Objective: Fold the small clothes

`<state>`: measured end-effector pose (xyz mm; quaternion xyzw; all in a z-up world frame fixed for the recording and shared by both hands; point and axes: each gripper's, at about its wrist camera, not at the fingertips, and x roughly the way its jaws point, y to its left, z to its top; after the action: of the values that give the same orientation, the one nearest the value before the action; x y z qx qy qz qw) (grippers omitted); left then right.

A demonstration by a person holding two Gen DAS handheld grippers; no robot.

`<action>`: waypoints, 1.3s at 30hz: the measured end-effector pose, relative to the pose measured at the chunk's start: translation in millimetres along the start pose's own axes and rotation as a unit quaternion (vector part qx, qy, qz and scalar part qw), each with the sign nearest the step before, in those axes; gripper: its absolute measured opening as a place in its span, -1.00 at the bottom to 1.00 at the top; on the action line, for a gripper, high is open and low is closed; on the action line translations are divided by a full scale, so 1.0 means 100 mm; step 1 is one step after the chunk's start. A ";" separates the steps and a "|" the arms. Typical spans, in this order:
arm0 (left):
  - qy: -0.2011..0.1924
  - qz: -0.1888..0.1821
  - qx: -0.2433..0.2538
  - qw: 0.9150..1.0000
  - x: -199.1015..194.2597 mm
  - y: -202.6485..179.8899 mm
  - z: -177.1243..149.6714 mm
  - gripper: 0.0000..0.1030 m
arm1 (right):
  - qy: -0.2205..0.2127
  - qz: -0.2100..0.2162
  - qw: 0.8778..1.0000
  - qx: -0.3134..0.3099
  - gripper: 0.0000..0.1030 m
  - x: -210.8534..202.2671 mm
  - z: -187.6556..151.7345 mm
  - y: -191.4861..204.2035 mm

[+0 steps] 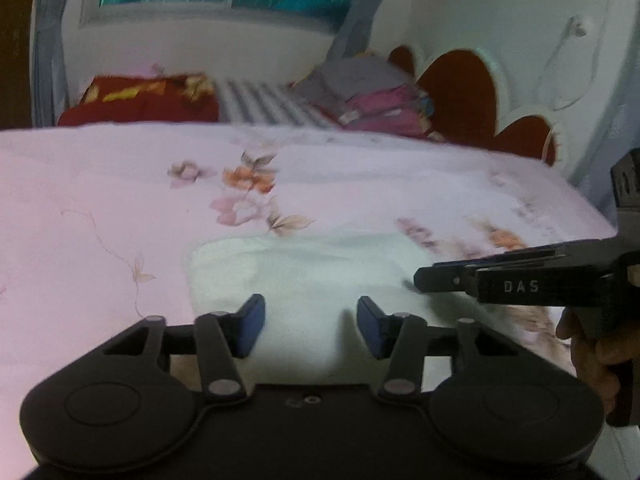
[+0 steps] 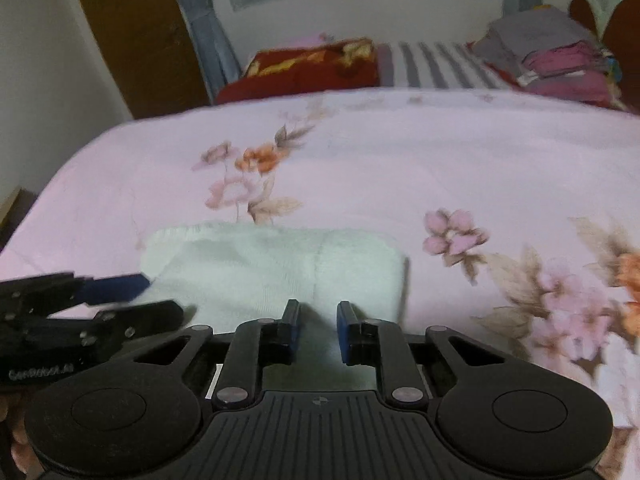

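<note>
The left claw [image 1: 311,326] stands at the left near corner of the cloth [image 1: 304,276]. Its jaws stand moderately apart; cloth shows in the gap, but the pads do not appear to press on it. The view is blurred, so contact cannot be confirmed.

The cloth, a small white knit piece, lies flat on the bed [image 2: 400,160], on a pink floral sheet, near the front edge. A vertical crease runs through its right part, so one fold appears already made.

The right claw [image 2: 318,330] stands at the right near edge of the cloth. Its jaws are narrow, with a slim gap between the pads. Cloth lies under the gap; whether any is pinched cannot be told.

Judged step: taking hold of the near edge for the next fold.

Next move: close both claws on the near edge, lift together, carry it over to the far edge, align, then release.

A stack of folded clothes [image 2: 560,60] sits at the far right of the bed.
</note>
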<state>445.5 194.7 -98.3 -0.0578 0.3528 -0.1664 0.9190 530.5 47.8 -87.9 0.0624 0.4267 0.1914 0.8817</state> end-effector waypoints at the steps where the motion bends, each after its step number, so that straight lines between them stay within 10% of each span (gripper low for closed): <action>1: -0.001 -0.004 -0.001 1.000 -0.05 -0.02 -0.04 -0.17 | -0.011 0.008 1.000 -0.010 -0.66 -0.13 -0.03 0.03; 12: 0.001 0.005 0.007 1.000 -0.32 -0.23 -0.30 -0.21 | 0.008 -0.029 0.995 -0.098 -0.66 -0.23 -0.34 0.24; 20: 0.027 0.039 -0.017 0.999 -0.62 -0.51 -0.85 -0.21 | 0.019 0.064 0.987 -0.144 -0.66 -0.71 -0.91 0.44; 39: 0.032 0.087 -0.041 0.995 -0.80 -0.83 -1.28 -0.21 | 0.032 0.019 0.986 -0.160 -0.66 -0.84 -1.51 0.27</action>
<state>281.9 146.2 -124.9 -0.0592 0.3926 -0.0734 0.9149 358.2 31.7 -114.2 -0.0775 0.4176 0.2754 0.8624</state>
